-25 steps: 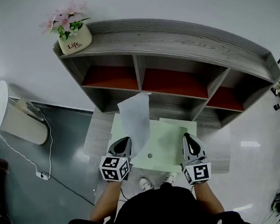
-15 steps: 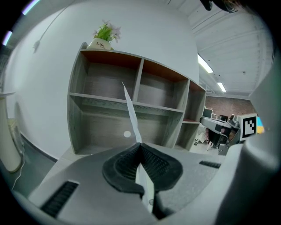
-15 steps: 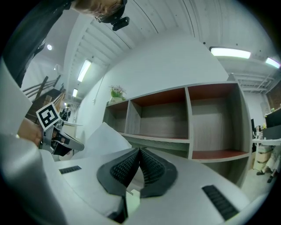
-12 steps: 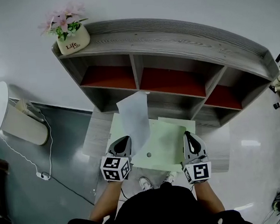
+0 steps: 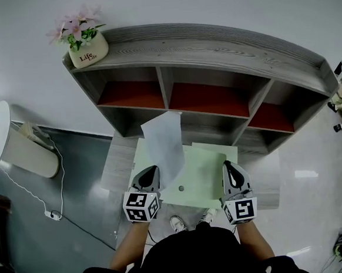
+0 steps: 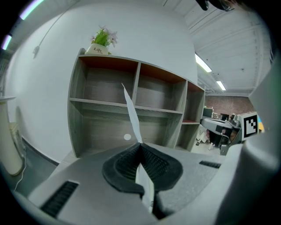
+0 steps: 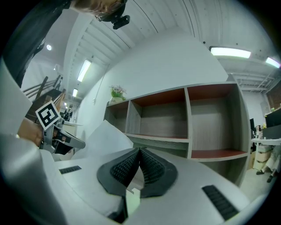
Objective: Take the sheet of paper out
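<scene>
A white sheet of paper (image 5: pixel 164 145) stands up out of a pale green folder (image 5: pixel 202 174) that is held flat in front of the person. My left gripper (image 5: pixel 148 177) is shut on the sheet's lower left edge. In the left gripper view the sheet (image 6: pixel 131 115) shows edge-on, rising from between the closed jaws of the left gripper (image 6: pixel 140 146). My right gripper (image 5: pixel 233 174) is shut on the folder's right edge. In the right gripper view a strip of the green folder (image 7: pixel 133 200) sits between the closed jaws of the right gripper (image 7: pixel 139 151), and the white sheet (image 7: pixel 103 137) lies to the left.
A grey wooden shelf unit (image 5: pixel 211 47) with red-backed compartments stands straight ahead against the white wall. A flower pot (image 5: pixel 87 48) rests on its top left corner. A white bin (image 5: pixel 18 145) and a cable lie on the floor at the left.
Nothing has visibly moved apart from a slight shift of the view. Both grippers keep their grips.
</scene>
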`<state>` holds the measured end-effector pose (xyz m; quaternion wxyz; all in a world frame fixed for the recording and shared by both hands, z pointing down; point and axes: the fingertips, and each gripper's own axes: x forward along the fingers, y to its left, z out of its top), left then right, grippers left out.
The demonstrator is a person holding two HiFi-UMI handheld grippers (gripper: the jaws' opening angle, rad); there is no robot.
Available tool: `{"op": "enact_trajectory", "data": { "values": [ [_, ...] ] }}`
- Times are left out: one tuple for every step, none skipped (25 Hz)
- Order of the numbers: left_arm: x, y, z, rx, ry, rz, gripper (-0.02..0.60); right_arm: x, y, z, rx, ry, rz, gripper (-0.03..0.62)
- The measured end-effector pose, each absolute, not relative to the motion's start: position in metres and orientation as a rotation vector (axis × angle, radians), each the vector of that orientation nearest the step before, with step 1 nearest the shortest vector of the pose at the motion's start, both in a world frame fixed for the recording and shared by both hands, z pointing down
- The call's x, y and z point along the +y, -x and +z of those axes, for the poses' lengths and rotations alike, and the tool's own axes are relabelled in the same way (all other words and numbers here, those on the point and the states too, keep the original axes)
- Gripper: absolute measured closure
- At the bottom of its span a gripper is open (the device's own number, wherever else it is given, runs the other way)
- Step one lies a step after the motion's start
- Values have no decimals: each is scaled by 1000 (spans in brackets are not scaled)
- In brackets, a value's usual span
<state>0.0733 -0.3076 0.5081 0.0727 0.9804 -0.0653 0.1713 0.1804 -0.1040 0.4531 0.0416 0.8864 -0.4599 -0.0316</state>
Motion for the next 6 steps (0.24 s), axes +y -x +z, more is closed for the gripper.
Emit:
{"op": "enact_trajectory", "data": {
  "values": [
    [-308,-73,507,-198,-2947,513,575,-104,-180,453,-1407,-2714,-95,572],
    [-308,-73,507,-199,-2949,511,575,-103,-180,453,-1406,-2714,-95,572],
    [-307,-73,507,-200,-2951,510,575,-103,-179,453,-1406,-2714,-96,572],
    [-307,-73,506,-201,-2952,509,575,-103,-179,453,-1406,-2715,-98,572],
    [-307,-72,506,-202,-2954,509,575,-103,-179,453,-1406,-2715,-101,572],
    [-307,-72,506,-203,-2955,508,575,-103,-178,453,-1406,-2715,-104,572]
  ]
}}
